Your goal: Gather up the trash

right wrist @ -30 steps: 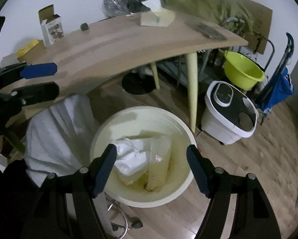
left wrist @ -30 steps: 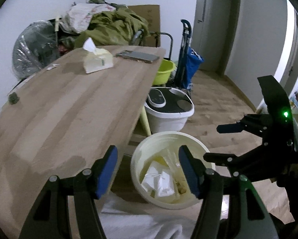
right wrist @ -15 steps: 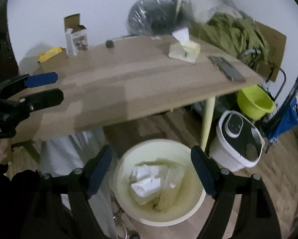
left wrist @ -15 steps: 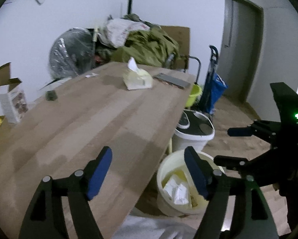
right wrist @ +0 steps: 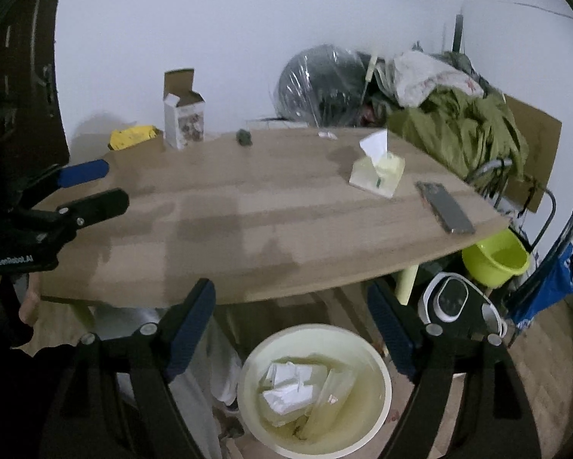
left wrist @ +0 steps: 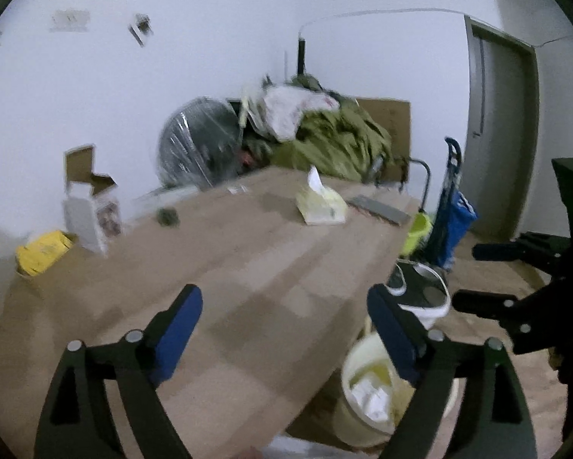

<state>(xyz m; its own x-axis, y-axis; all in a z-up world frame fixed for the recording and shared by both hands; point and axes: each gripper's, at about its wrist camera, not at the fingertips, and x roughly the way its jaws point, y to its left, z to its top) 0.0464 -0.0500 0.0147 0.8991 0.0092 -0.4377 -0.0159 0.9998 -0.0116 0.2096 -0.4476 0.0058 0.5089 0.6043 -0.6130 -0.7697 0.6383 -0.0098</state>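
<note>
Right wrist view showed the right gripper [right wrist: 290, 329] spread wide and holding nothing, poised above the cream trash bin [right wrist: 370, 348] that stood on the floor under the near edge of the table [right wrist: 271, 229]. White crumpled paper [right wrist: 286, 386] and a clear wrapper lay inside the bin. The left gripper [left wrist: 284, 329], likewise spread and holding nothing, hung over the near part of the table.

Farther along the tabletop lay the likely pickings: a small dark scrap [right wrist: 244, 137] and a white scrap [right wrist: 328, 135] by the far edge, an opened carton [right wrist: 183, 118] and a yellow packet [right wrist: 133, 135] toward the far left corner. The tissue pack [right wrist: 378, 168] and phone [right wrist: 445, 208] (probably not rubbish) sat toward the right end.

To do the next pickup well, I would judge it best to approach one scrap low and square, centre it between the fingers, and close only when it sat fully between them, steering well clear of the phone.
</note>
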